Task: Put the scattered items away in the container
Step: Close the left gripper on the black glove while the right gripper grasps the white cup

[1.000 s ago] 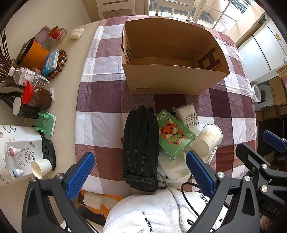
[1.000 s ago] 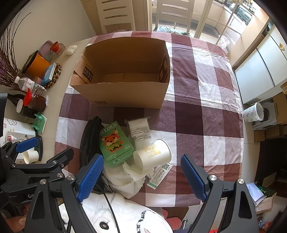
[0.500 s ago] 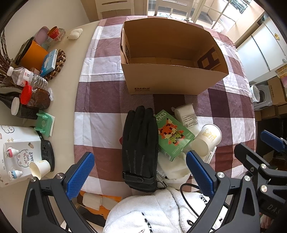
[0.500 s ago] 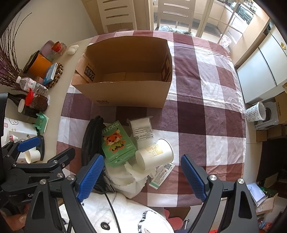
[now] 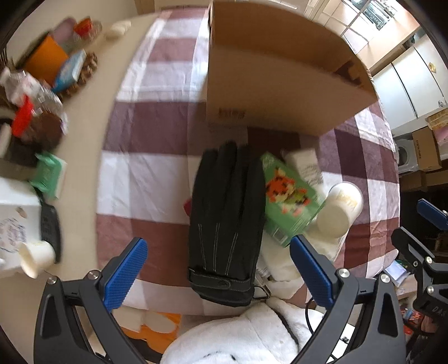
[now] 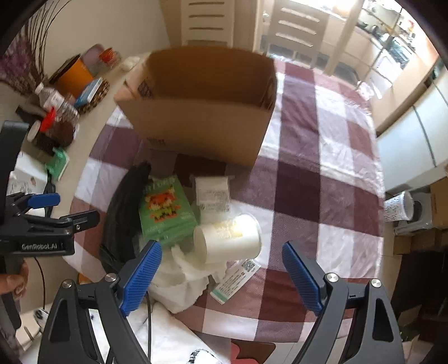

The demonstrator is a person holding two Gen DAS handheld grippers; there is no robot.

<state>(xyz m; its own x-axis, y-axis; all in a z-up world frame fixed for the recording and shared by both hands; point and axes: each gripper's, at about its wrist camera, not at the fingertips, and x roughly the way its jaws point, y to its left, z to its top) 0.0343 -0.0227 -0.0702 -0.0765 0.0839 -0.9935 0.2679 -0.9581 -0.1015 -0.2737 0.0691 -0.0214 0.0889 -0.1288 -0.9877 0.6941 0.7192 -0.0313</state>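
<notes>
Your left gripper [image 5: 218, 268] is spread wide with nothing between its 2 blue pads, and it hangs over the near edge of the table. Straight ahead of it, in the gap between the pads, a black glove [image 5: 226, 224] lies flat with its cuff toward you. Your right gripper [image 6: 221, 274] is just as wide open and holds nothing; a white paper cup [image 6: 228, 239] lies on its side just ahead of it, mouth toward its left pad.

Between the 2 grippers sits the rest of the clutter: a green box [image 6: 165, 210] with a pixel fox on it leans against the glove, a clear packet of white pads [image 6: 212, 194] lies just beyond the cup, crumpled white tissue [image 6: 187, 277] sits under the cup, and a small printed carton [image 6: 235, 277] lies flat beside it.

Farther ahead of both grippers stands the open cardboard box [image 6: 201, 128], upright and well apart from the pile. Its inside is only partly visible.

All of this rests on a maroon-and-white checked tablecloth [image 6: 322, 190] covering most of a pale table [image 5: 81, 156]. Off to the left of your left gripper, the bare tabletop carries bottles, jars and an orange tub, blurred in that view. Beyond the box are white chairs [image 6: 207, 25], and to the right pale cabinets.
</notes>
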